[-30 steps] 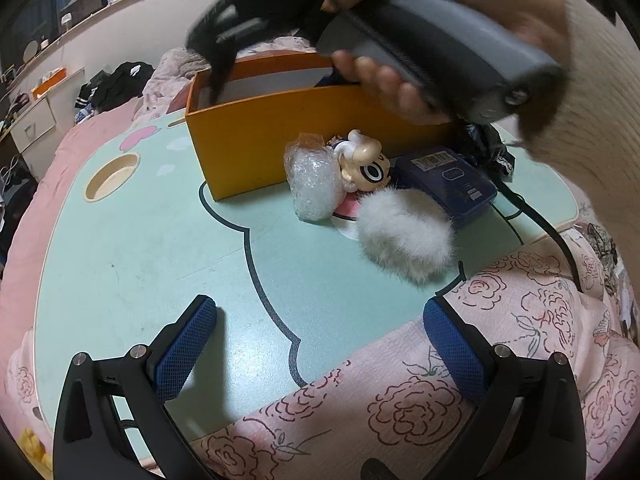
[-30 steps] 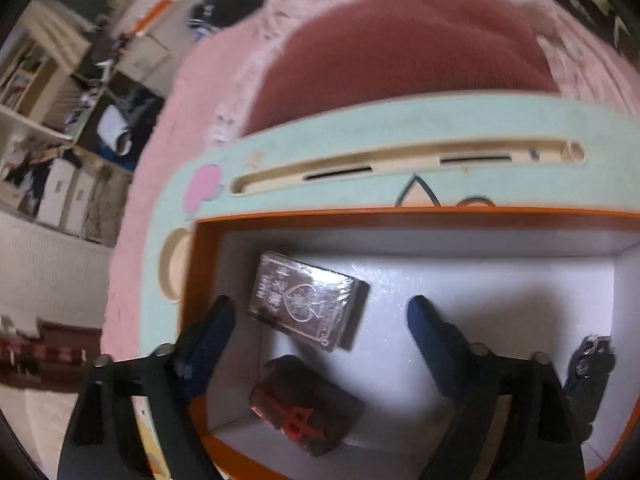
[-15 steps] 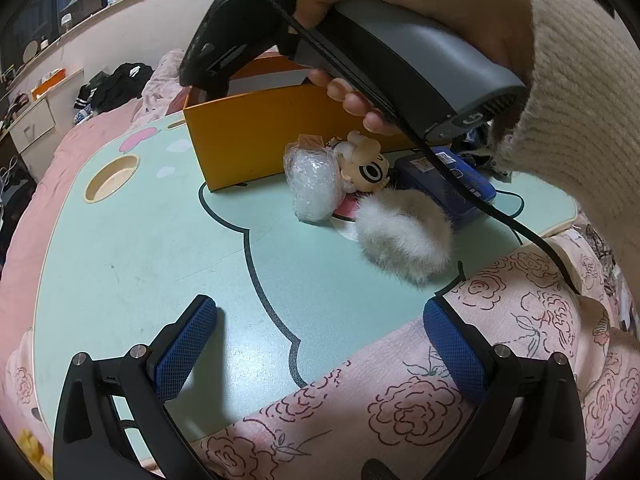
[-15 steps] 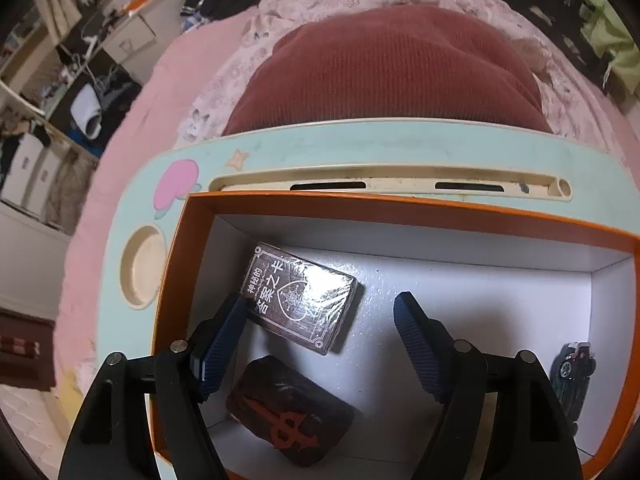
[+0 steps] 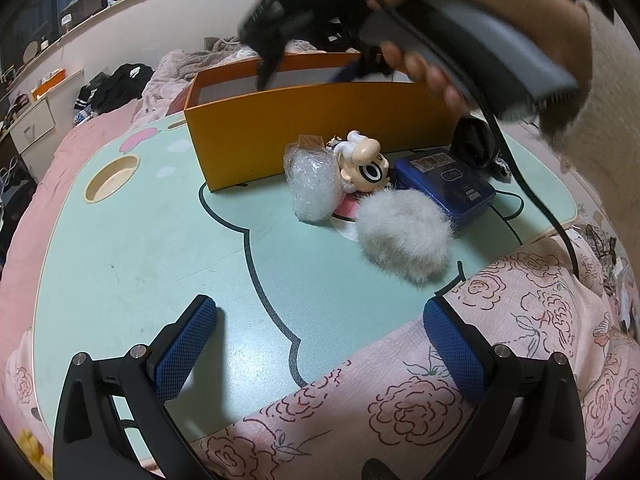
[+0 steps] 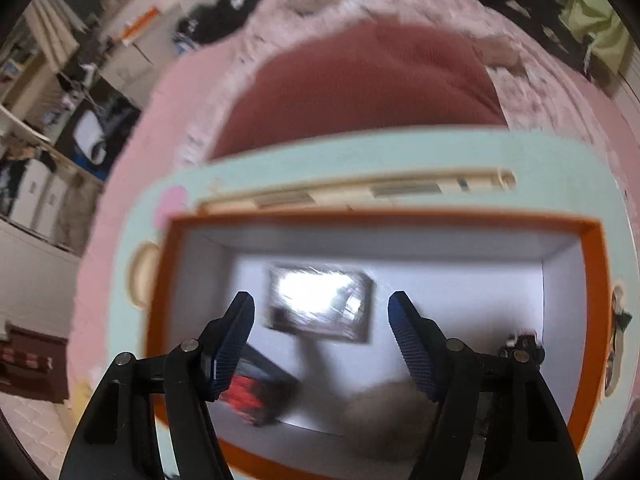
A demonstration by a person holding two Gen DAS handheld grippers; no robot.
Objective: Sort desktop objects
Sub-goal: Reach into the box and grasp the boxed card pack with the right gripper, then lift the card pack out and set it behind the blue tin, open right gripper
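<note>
An orange box [image 5: 320, 128] stands on the mint table [image 5: 140, 240]. In front of it lie a bubble-wrap bundle [image 5: 312, 184], a cartoon figure [image 5: 366, 166], a white fur ball [image 5: 404, 234] and a blue case [image 5: 444, 180]. My left gripper [image 5: 316, 344] is open and empty, low over the table's near edge. My right gripper [image 6: 322, 340] is open and empty above the box [image 6: 592, 280], whose white inside holds a silver card pack [image 6: 320, 304], a dark red-marked pack [image 6: 256, 396] and a small toy car [image 6: 524, 344]. It also shows blurred in the left wrist view [image 5: 288, 28].
A pink floral quilt [image 5: 480, 380] covers the table's near right edge. A round cup recess [image 5: 112, 178] sits at the table's left. A black cable [image 5: 532, 200] hangs from the right gripper's handle. A dark red cushion [image 6: 360, 92] lies behind the table.
My right gripper has lifted up and back above the box, still open; its view is now blurred. A brownish blur shows at the box's near side. My left gripper has not moved.
</note>
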